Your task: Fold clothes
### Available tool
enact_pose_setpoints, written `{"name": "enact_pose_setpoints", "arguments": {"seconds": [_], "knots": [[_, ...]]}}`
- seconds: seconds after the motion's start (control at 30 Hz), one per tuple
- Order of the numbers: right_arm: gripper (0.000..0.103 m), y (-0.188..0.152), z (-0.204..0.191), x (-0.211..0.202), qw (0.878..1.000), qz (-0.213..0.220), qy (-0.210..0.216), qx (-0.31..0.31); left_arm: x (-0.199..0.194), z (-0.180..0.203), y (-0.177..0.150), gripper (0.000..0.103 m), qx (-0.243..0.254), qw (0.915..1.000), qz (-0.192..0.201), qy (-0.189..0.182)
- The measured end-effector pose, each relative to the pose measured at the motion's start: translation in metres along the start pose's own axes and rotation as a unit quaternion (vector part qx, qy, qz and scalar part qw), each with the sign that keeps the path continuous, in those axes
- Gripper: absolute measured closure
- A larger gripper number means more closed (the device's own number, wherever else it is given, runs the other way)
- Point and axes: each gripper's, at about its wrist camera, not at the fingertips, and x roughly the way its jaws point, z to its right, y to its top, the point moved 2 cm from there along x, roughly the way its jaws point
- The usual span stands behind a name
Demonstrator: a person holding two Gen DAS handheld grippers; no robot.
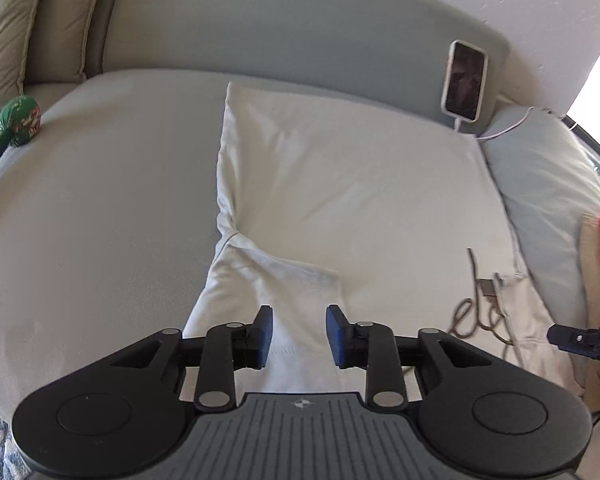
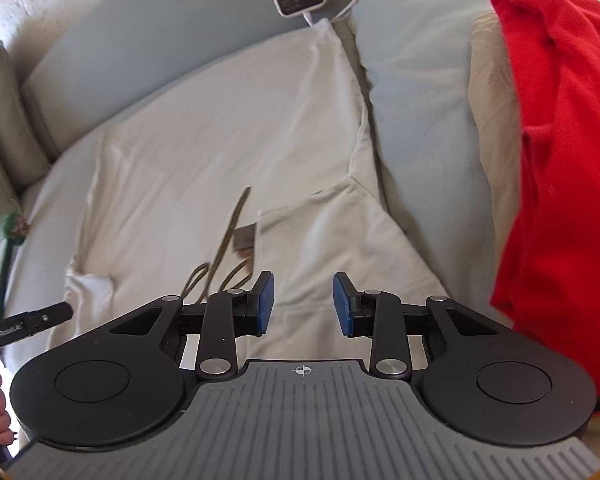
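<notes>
Cream hoodie (image 1: pixel 340 184) lies soft and creased on our sofa (image 1: pixel 100 220) — left gripper (image 1: pixel 299 336) and right gripper (image 2: pixel 303 304) both part-open, empty.

left of cream garment (image 1: pixel 340 184) bare; red cloth (image 2: pixel 560 160) crowds right.

Home living room: cushioned sofa (image 1: pixel 100 208), charging phone (image 1: pixel 465 80).

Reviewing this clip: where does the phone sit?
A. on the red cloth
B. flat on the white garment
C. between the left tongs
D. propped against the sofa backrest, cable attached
D: the phone leans upright against the backrest with a white cable plugged in.
</notes>
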Motion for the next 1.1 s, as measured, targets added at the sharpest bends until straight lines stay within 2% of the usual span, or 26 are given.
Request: {"name": "enact_pose_setpoints", "arguments": {"seconds": [0.1,0.17,0.23,0.27,0.33,0.4,0.47,0.53,0.57,0.6,0.67,0.73,0.8,0.83,0.9,0.93,1.0,1.07,1.1], "knots": [[0.068,-0.028,-0.009,-0.023,1.000,-0.008,0.005,-0.028,-0.019,0.011,-0.031,0.075,0.014,0.9998,0.001,-0.015],[0.068,-0.045,-0.010,-0.028,0.999,-0.008,-0.004,-0.039,-0.018,0.019,-0.047,0.081,0.024,0.9997,-0.001,-0.005],[0.068,-0.058,-0.009,-0.019,0.999,-0.021,-0.018,-0.043,-0.005,0.022,-0.060,0.086,0.030,0.9993,-0.022,0.003],[0.068,-0.065,-0.007,-0.008,0.998,-0.043,-0.027,-0.047,0.002,0.020,-0.064,0.086,0.031,0.9992,-0.025,0.004],[0.068,-0.070,-0.010,-0.007,0.997,-0.028,-0.032,-0.068,0.008,0.019,-0.069,0.083,0.038,0.9990,-0.024,0.009],[0.068,-0.067,-0.012,-0.012,0.997,-0.033,-0.037,-0.066,0.003,0.022,-0.064,0.083,0.035,0.9988,-0.032,0.014],[0.068,-0.066,-0.009,-0.025,0.998,-0.033,-0.023,-0.051,-0.008,0.023,-0.060,0.085,0.035,0.9988,-0.035,0.006],[0.067,-0.064,-0.008,-0.045,0.999,-0.020,0.002,-0.036,-0.026,0.023,-0.061,0.082,0.036,0.9992,-0.018,0.006],[0.062,-0.063,-0.008,-0.057,0.999,-0.014,0.013,-0.031,-0.035,0.024,-0.061,0.079,0.039,0.9991,-0.012,0.010],[0.060,-0.061,-0.008,-0.069,0.999,-0.004,0.021,-0.027,-0.043,0.024,-0.059,0.072,0.040,0.9991,-0.006,0.012],[0.057,-0.058,-0.009,-0.092,0.999,0.023,0.032,-0.025,-0.059,0.024,-0.054,0.068,0.039,0.9991,0.007,0.013],[0.053,-0.051,-0.011,-0.115,0.997,0.055,0.041,-0.017,-0.074,0.023,-0.047,0.059,0.033,0.9991,0.025,0.010],[0.041,-0.044,-0.012,-0.136,0.995,0.092,0.050,-0.003,-0.091,0.021,-0.038,0.054,0.026,0.9985,0.048,0.007],[0.031,-0.041,-0.011,-0.145,0.992,0.112,0.054,0.006,-0.099,0.021,-0.033,0.052,0.022,0.9980,0.059,0.007],[0.023,-0.033,-0.009,-0.165,0.983,0.165,0.075,0.022,-0.113,0.021,-0.024,0.051,0.011,0.9968,0.080,-0.001],[0.019,-0.029,-0.007,-0.173,0.976,0.196,0.090,0.034,-0.119,0.021,-0.020,0.049,0.004,0.9962,0.087,-0.008],[0.018,-0.025,-0.002,-0.190,0.955,0.265,0.109,0.069,-0.130,0.025,-0.015,0.047,-0.008,0.9949,0.096,-0.031],[0.017,-0.022,0.000,-0.204,0.933,0.332,0.102,0.098,-0.138,0.031,-0.014,0.044,-0.009,0.9936,0.099,-0.052],[0.017,-0.019,-0.001,-0.211,0.920,0.370,0.080,0.104,-0.140,0.034,-0.014,0.044,-0.007,0.9931,0.101,-0.059]]}}
